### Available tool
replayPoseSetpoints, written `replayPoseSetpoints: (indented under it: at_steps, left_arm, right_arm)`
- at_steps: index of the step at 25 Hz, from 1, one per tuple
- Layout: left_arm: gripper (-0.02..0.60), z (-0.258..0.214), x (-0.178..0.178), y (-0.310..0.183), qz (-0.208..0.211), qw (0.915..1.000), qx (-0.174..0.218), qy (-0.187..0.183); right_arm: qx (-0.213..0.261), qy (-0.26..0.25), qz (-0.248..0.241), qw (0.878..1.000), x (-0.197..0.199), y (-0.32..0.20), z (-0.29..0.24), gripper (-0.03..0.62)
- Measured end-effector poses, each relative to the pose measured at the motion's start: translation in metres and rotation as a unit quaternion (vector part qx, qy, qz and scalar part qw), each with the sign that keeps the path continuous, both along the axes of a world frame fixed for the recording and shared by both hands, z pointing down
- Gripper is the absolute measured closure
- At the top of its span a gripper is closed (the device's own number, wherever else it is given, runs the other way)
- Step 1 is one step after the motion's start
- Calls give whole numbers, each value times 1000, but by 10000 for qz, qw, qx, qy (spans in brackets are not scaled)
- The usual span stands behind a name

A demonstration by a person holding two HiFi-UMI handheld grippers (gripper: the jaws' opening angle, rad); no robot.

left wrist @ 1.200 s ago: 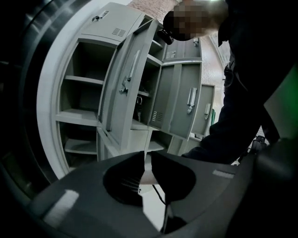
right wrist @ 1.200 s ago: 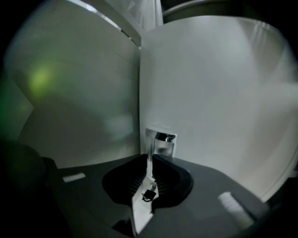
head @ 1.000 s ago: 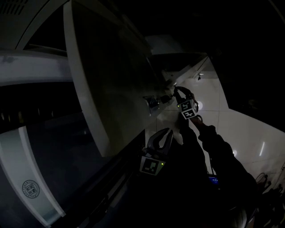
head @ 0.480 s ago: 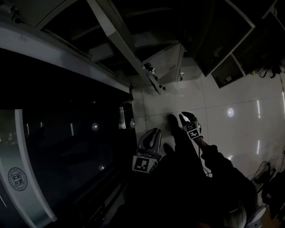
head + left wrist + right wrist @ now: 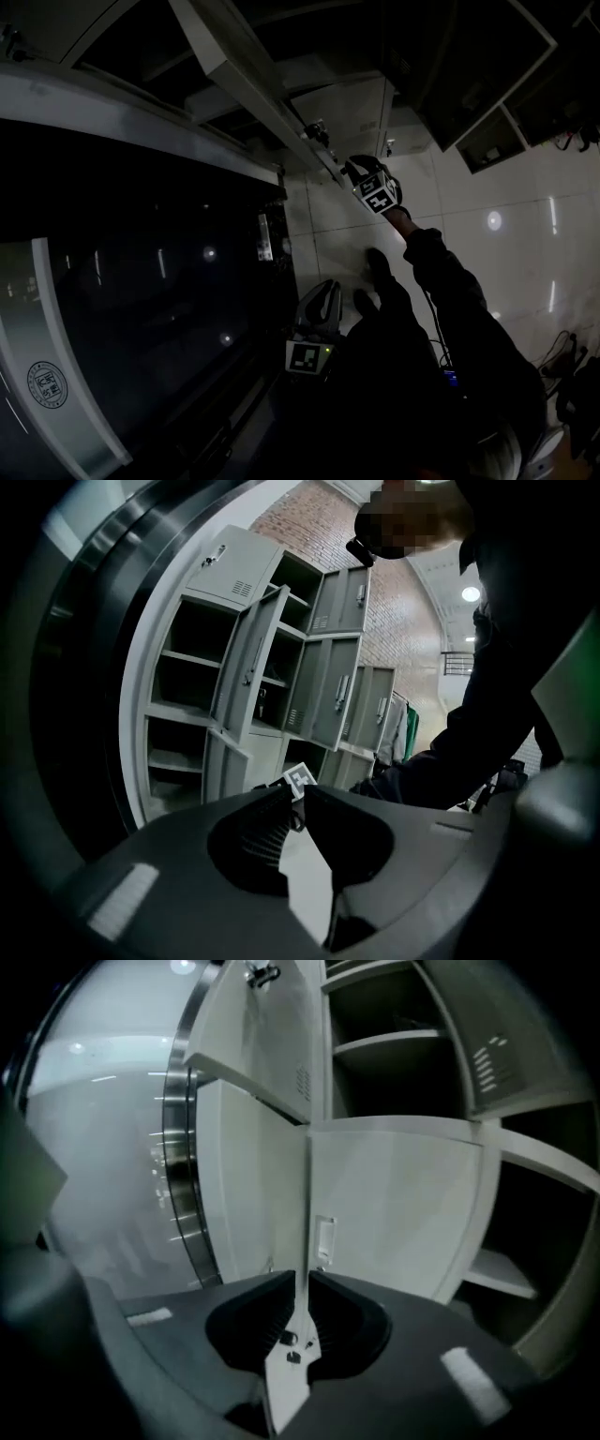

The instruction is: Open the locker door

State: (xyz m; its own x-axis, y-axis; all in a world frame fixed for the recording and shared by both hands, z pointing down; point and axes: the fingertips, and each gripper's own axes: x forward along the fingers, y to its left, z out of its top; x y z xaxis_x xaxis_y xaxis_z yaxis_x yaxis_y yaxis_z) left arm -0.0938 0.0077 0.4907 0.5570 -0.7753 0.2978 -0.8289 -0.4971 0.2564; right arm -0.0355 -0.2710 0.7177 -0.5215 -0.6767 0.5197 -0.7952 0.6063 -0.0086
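While the right tongs clamp the locker door by its edge, the left tongs hang shut and empty

Where the head view looks down past a dark sleeve, the left tongs sit low and close to the person's body, with their marker cube facing up. Their own view shows the two jaws meeting at the tips with nothing between them. Only pale floor shows through the gap behind the tips.

Higher and farther out, the right arm is stretched toward the locker door, and the right tongs meet its free edge. In the right gripper view that thin pale edge runs straight up between the jaws, which are closed on it from both sides. Two small screws show on the door just inside the grip, and a small label holder sits on the panel above.

The door stands swung out from the bank of grey lockers, where several other doors also hang open on bare shelves. Beyond them rise a brick wall and a round ceiling light.
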Motion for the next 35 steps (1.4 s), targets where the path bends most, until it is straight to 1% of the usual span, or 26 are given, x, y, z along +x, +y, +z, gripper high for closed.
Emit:
replayPoseSetpoints:
  at_steps: [2,3,4,6,7,9,11,13,15,17,18,20,21,22,24,27,31,33,35]
  left_arm:
    - [532,3,4,-16,-38,10000,-28,-31]
    - [532,5,6,-23,-48,10000,-59,-46]
    - [532,9,8,-29,-48,9999,-100,-72]
    - [532,15,12,-40,-47,9998,-182,-114]
    - [532,16,14,-46,-58,9997,-202,-114]
    - [532,19,19,-54,-76,9997,-211,-106]
    - [532,23,24,-61,-81,9996,-242,-124]
    - [532,29,26,-68,-129,9992,-350,-171]
    - [532,35,25,-75,-225,9983,-488,-220]
    - [532,39,21,-82,-331,9974,-588,-262]
    - [532,41,18,-85,-383,9970,-616,-278]
    - [532,42,15,-90,-457,9965,-633,-294]
    - [532,42,14,-92,-471,9965,-630,-297]
    - [532,43,14,-93,-473,9965,-623,-298]
    - [532,43,15,-95,-453,9967,-600,-295]
    - [532,42,19,-96,-393,9973,-557,-280]
    - [532,38,26,-90,-281,9982,-482,-217]
    - [532,34,31,-83,-204,9987,-433,-161]
    - [532,31,36,-73,-109,9992,-379,-102]
  right_arm:
    - [150,-59,-444,9989,-24,-13,-8,571]
    - [188,-101,-646,9977,-33,-13,-8,586]
    - [194,-164,-832,9962,-40,-11,-8,587]
    - [179,-267,-1022,9942,-45,-14,-2,589]
    - [151,-276,-979,9947,-42,-22,4,590]
    - [75,-212,-732,9971,-32,-49,25,592]
    - [75,-125,-497,9987,-29,-85,45,567]
    - [96,-74,-340,9993,-37,-124,54,548]
    - [147,4,-287,9995,-50,-156,59,548]
    - [191,86,-183,9996,-62,-175,63,544]
    - [221,103,-41,9997,-66,-182,65,537]
    - [279,38,361,9990,-69,-188,70,580]
    - [277,-53,517,9983,-70,-188,72,571]
    - [271,-113,591,9978,-70,-188,72,576]
    - [264,-97,477,9985,-70,-185,72,580]
    - [279,-5,-71,9996,-69,-164,69,585]
    - [357,102,-786,9962,-58,-99,71,582]
    - [417,163,-1021,9938,-49,-63,69,579]
    - [445,307,-1121,9922,-35,-36,71,577]
